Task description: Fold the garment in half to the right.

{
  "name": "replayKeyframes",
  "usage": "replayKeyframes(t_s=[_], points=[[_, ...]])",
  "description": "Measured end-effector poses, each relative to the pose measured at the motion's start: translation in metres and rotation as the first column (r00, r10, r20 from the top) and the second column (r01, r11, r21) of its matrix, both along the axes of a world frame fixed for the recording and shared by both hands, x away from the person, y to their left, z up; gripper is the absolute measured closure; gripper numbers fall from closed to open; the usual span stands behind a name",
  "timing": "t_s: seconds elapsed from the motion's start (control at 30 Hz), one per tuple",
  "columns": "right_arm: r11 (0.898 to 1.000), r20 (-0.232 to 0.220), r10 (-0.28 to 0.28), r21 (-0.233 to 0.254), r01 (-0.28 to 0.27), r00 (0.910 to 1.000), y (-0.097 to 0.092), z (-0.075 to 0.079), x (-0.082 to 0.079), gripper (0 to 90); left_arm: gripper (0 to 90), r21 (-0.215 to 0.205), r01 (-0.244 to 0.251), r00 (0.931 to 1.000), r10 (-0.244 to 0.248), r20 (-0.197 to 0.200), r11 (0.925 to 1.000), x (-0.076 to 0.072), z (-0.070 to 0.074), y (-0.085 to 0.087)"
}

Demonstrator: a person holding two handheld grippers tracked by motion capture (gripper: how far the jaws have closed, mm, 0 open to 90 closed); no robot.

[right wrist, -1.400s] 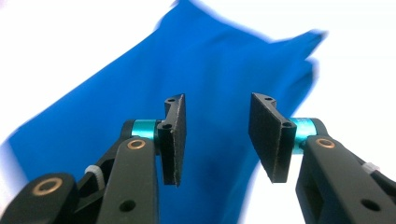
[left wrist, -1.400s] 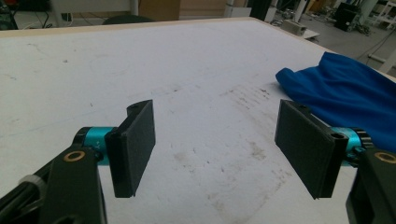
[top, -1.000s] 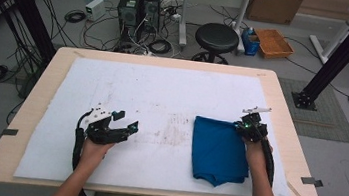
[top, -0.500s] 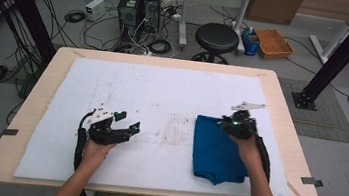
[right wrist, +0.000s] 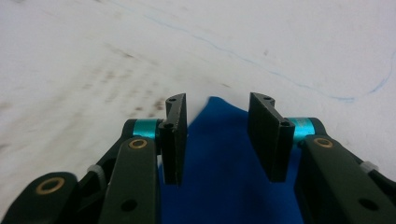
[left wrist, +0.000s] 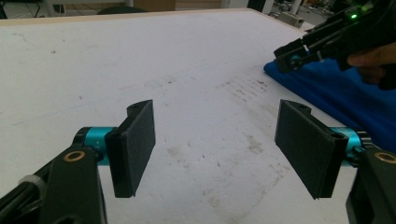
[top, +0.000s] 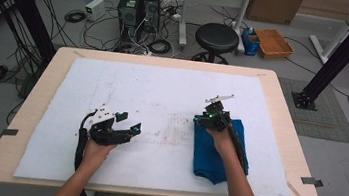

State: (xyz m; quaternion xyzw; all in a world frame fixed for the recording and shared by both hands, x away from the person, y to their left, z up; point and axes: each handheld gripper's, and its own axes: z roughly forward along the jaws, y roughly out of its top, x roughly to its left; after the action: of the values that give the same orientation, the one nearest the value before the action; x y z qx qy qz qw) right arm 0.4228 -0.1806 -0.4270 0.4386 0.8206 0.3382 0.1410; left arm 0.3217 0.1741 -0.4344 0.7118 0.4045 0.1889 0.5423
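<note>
Just beyond table (top: 281,116), black stool (top: 217,36)

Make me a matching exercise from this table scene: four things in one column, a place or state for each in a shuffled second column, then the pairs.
Things:
1. left tool
2. right tool
3. blue cloth
4. black stool

Places or states:
A. folded, lying on the white mat at the person's right
B. on the floor beyond the table
C. jaws wide apart over bare mat, nothing between them
D. over the cloth's far left corner, jaws just opening, pads off the fabric

Pairs: 1-C, 2-D, 3-A, 4-B
</note>
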Motion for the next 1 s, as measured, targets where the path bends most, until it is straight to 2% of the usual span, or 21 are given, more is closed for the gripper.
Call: replayKeyframes(t_s=[0.07,0.1,0.13,0.17,0.2,0.27,0.33,0.4,0.43,0.5,0.53,0.57,0.6,0.63,0.7,0.73,0.8,0.83,0.9,0.93,1.0], points=[[0.999,0.033,0.034,0.016,-0.035,0.9989,-0.003,0.006,-0.011,59.5,29.0,0.001,0.000,1.0000,0.000,-0.001,1.0000,0.000,0.000,0.000],[0.997,0.053,0.072,0.017,-0.073,0.9960,-0.007,0.012,-0.024,62.2,29.0,0.002,0.000,1.0000,0.000,0.000,1.0000,0.000,0.000,0.000],[0.994,0.066,0.103,0.016,-0.104,0.9925,-0.008,0.015,-0.031,65.6,29.0,0.001,0.000,1.0000,0.000,0.000,1.0000,0.000,0.000,0.000],[0.988,0.078,0.153,0.007,-0.154,0.9851,-0.011,0.019,-0.045,70.9,29.0,-0.001,-0.001,1.0000,0.001,0.001,1.0000,0.000,0.000,0.000],[0.984,0.081,0.175,0.005,-0.176,0.9813,-0.013,0.020,-0.051,75.1,29.0,0.003,0.001,1.0000,-0.001,0.002,1.0000,0.000,0.001,0.000],[0.964,0.084,0.267,-0.003,-0.268,0.9600,-0.018,0.021,-0.074,88.2,29.0,0.004,0.002,1.0000,-0.002,-0.001,1.0000,0.000,0.000,-0.001],[0.928,0.056,0.371,0.001,-0.372,0.9269,-0.022,0.018,-0.097,89.1,29.0,0.003,0.003,1.0000,-0.003,-0.003,1.0000,-0.001,0.000,-0.002],[0.906,0.022,0.423,-0.024,-0.422,0.9059,-0.025,0.012,-0.110,89.2,29.0,0.006,0.006,1.0000,-0.006,-0.003,1.0000,-0.001,0.000,-0.003],[0.891,-0.007,0.453,-0.027,-0.453,0.8915,-0.025,0.008,-0.114,89.2,29.0,0.008,0.006,1.0000,-0.006,-0.003,1.0000,-0.001,0.000,-0.004],[0.874,-0.063,0.480,-0.051,-0.483,0.8751,-0.022,-0.004,-0.119,89.5,29.0,0.010,0.009,0.9999,-0.009,-0.004,0.9999,-0.001,0.000,-0.005],[0.871,-0.040,0.488,-0.046,-0.489,0.8721,-0.022,-0.007,-0.122,89.8,29.0,0.009,0.010,0.9999,-0.010,-0.004,0.9999,-0.001,0.000,-0.006],[0.868,-0.051,0.495,-0.015,-0.496,0.8673,-0.022,-0.008,-0.122,89.7,29.0,0.011,0.013,0.9999,-0.013,-0.002,0.9999,-0.001,0.000,-0.006],[0.866,-0.053,0.500,-0.007,-0.501,0.8647,-0.022,-0.008,-0.122,89.7,29.0,0.011,0.015,0.9999,-0.015,-0.004,0.9998,-0.001,0.000,-0.006],[0.857,-0.055,0.516,0.009,-0.516,0.8551,-0.020,-0.010,-0.123,89.5,29.0,0.010,0.014,0.9999,-0.014,-0.003,0.9999,0.000,0.000,-0.006],[0.854,-0.045,0.520,0.040,-0.519,0.8529,-0.018,-0.011,-0.124,81.9,29.0,0.009,0.013,0.9999,-0.013,-0.009,0.9999,0.000,0.000,-0.006],[0.858,-0.044,0.513,0.050,-0.511,0.8573,-0.018,-0.010,-0.124,78.2,29.0,0.009,0.010,0.9999,-0.010,-0.006,0.9999,0.000,0.000,-0.005],[0.860,-0.033,0.508,0.070,-0.505,0.8609,-0.023,-0.004,-0.123,78.1,29.0,0.006,0.011,0.9999,-0.011,-0.006,0.9999,0.000,0.000,-0.005],[0.866,-0.017,0.497,0.077,-0.495,0.8675,-0.028,0.000,-0.124,78.3,29.0,0.006,0.012,0.9999,-0.012,-0.007,0.9999,0.000,0.000,-0.005],[0.872,-0.005,0.487,0.065,-0.486,0.8734,-0.034,0.004,-0.127,79.6,29.0,0.005,0.011,0.9999,-0.011,-0.007,0.9999,0.000,0.000,-0.005],[0.872,-0.001,0.487,0.061,-0.486,0.8735,-0.038,0.005,-0.128,80.4,29.0,0.010,0.011,0.9999,-0.011,-0.008,0.9999,0.000,0.000,-0.005],[0.863,-0.010,0.504,0.063,-0.502,0.8639,-0.042,0.004,-0.131,82.5,29.0,0.010,0.012,0.9999,-0.012,-0.009,0.9999,0.000,-0.001,-0.007]])
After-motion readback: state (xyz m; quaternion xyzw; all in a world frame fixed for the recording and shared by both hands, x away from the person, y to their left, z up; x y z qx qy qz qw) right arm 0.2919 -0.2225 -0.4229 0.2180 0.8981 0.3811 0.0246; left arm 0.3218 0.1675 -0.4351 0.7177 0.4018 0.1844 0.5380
